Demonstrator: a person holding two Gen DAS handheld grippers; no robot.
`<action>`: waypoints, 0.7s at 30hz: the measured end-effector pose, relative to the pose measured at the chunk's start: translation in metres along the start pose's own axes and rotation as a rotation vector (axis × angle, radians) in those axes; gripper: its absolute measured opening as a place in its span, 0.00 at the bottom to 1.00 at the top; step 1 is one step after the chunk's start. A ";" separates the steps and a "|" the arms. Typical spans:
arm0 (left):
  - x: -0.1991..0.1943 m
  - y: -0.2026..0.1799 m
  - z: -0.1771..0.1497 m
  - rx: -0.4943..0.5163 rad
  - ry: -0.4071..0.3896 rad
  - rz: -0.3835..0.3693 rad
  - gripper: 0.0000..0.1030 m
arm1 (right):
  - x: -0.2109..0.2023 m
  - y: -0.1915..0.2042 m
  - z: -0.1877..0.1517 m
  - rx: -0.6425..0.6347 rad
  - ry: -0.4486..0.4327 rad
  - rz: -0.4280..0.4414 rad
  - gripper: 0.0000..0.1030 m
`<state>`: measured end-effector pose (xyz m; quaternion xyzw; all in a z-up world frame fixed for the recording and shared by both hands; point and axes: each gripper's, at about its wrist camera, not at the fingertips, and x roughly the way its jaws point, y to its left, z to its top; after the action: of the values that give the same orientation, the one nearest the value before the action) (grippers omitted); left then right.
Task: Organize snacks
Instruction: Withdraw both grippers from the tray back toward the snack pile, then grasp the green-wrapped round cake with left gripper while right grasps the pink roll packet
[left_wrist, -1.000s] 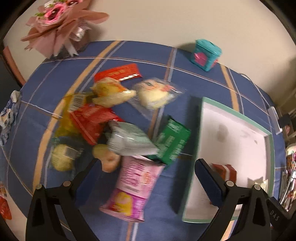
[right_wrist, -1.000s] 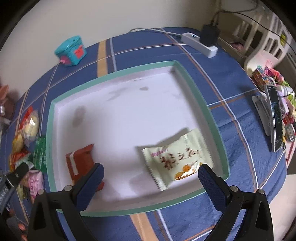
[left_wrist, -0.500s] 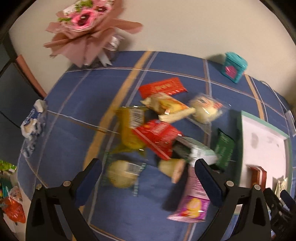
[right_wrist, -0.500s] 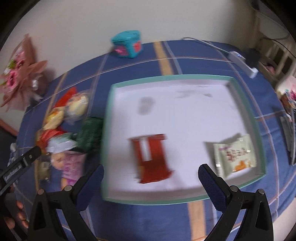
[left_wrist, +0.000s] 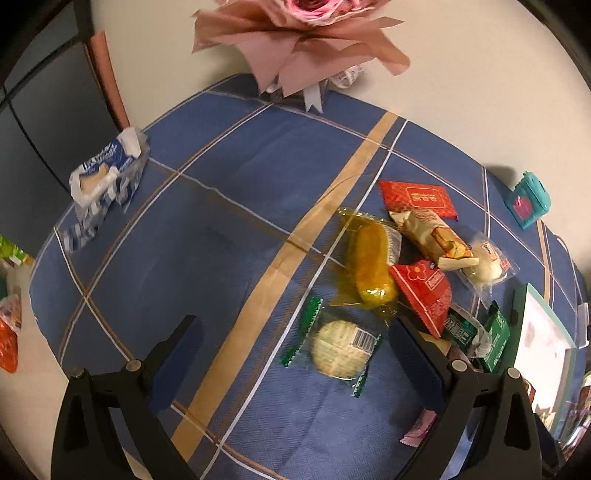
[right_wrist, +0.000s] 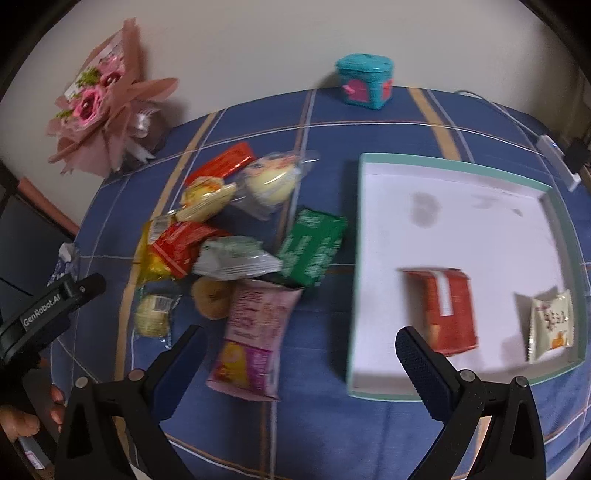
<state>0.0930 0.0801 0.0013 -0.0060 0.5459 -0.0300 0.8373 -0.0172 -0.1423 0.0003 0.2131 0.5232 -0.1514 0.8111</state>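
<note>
Meanwhile both tongs, left (left_wrist: 291, 345) and right (right_wrist: 299, 352), gape empty, the round cracker packet (left_wrist: 341, 352) just ahead between the left pair

Right gripper (right_wrist: 297, 349), jaws wide apart and empty, above a blue plaid tablecloth (right_wrist: 388, 122). Left: heap of snack packets, with a pink packet (right_wrist: 255, 339) nearest and a green packet (right_wrist: 314, 249) beside the tray (right_wrist: 356, 266). The tray holds a red packet (right_wrist: 445, 308) and a pale packet (right_wrist: 550, 325).
</note>
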 end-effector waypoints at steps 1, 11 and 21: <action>0.003 0.000 0.000 0.002 0.007 -0.001 0.97 | 0.003 0.004 0.000 -0.006 0.009 0.001 1.00; 0.047 -0.031 -0.009 0.101 0.128 -0.012 0.97 | 0.040 0.028 -0.004 -0.052 0.104 -0.012 1.00; 0.079 -0.043 -0.014 0.140 0.187 -0.011 0.97 | 0.071 0.039 -0.010 -0.074 0.183 -0.013 1.00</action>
<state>0.1105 0.0331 -0.0747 0.0521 0.6182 -0.0732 0.7809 0.0219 -0.1047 -0.0608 0.1923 0.6017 -0.1173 0.7663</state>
